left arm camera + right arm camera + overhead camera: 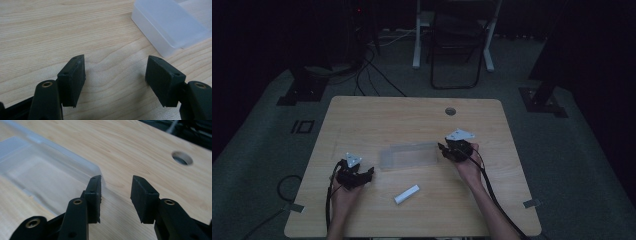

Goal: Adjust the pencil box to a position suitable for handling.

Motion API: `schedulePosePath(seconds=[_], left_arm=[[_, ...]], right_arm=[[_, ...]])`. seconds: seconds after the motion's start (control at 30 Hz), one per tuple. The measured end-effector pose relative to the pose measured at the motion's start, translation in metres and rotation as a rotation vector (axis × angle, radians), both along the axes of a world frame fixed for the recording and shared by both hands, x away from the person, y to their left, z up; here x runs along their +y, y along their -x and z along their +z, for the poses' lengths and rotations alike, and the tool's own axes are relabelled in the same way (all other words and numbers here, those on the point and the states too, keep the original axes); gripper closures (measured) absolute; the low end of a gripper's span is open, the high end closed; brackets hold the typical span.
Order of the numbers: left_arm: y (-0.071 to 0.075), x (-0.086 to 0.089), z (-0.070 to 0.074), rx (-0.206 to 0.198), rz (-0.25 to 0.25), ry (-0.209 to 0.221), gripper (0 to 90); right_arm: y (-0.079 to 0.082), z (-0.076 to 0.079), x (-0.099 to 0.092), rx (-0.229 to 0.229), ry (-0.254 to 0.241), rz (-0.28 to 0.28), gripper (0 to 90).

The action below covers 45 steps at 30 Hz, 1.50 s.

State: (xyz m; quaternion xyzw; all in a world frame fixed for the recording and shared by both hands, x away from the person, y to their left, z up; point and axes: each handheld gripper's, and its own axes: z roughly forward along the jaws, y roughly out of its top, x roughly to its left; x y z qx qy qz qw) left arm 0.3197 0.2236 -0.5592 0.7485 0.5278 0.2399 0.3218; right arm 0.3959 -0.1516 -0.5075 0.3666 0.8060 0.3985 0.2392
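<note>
A clear plastic box [408, 155] lies flat at the middle of the wooden table [377, 115]. A small white oblong piece [407, 194] lies in front of it, nearer the person. My left gripper [368, 173] rests at the front left, jaws wide open over bare wood [115, 60], with the frosted box [170, 27] ahead to the right. My right gripper [442, 149] sits at the box's right end. Its jaws [116, 178] stand apart with wood showing between them, and the left pad sits just beside the corner of the clear box [47, 175].
A round cable hole [450, 111] [182, 158] is set in the table's far side. Beyond the table stand a dark folding chair [457, 45] and white desk legs [417, 35]. Cables trail over the floor at the left [367, 75].
</note>
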Motion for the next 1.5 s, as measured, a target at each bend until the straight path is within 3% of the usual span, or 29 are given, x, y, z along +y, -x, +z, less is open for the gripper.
schedulePosePath(seconds=[0.07, 0.17, 0.3, 0.37, 0.47, 0.73, 1.0, 1.1, 1.2, 1.3, 1.33, 1.5], left_arm=[[0.0, 0.0, 0.0, 0.0, 0.0, 0.0, 32.9], [0.0, 0.0, 0.0, 0.0, 0.0, 0.0, 32.9], [0.0, 0.0, 0.0, 0.0, 0.0, 0.0, 32.9], [0.0, 0.0, 0.0, 0.0, 0.0, 0.0, 32.9], [0.0, 0.0, 0.0, 0.0, 0.0, 0.0, 32.9], [0.0, 0.0, 0.0, 0.0, 0.0, 0.0, 32.9], [0.0, 0.0, 0.0, -0.001, -0.002, 0.002, 32.9], [0.0, 0.0, 0.0, 0.0, -0.002, 0.001, 32.9], [0.0, 0.0, 0.0, 0.0, -0.002, 0.001, 32.9], [0.0, 0.0, 0.0, 0.0, -0.002, 0.001, 32.9], [0.0, 0.0, 0.0, 0.0, -0.002, 0.001, 32.8], [0.0, 0.0, 0.0, 0.0, -0.002, 0.001, 32.9]], right_arm=[[-0.002, -0.002, -0.003, 0.025, -0.013, -0.011, 59.8], [-0.001, -0.005, 0.0, 0.052, 0.014, 0.035, 54.4], [0.005, -0.019, 0.012, 0.089, 0.086, 0.139, 46.4], [0.005, -0.022, 0.014, 0.099, 0.098, 0.152, 46.1], [0.008, -0.032, 0.02, 0.104, 0.156, 0.176, 45.2], [0.005, -0.034, 0.018, 0.09, 0.18, 0.132, 46.9], [0.003, -0.031, 0.011, 0.086, 0.161, 0.091, 47.5], [0.003, -0.032, 0.011, 0.1, 0.132, 0.127, 46.2], [0.004, -0.036, 0.015, 0.087, 0.171, 0.148, 46.3], [0.003, -0.039, 0.015, 0.083, 0.182, 0.12, 46.6], [0.001, -0.04, 0.013, 0.09, 0.177, 0.093, 46.6], [0.002, -0.037, 0.003, 0.093, 0.146, 0.063, 45.8]])
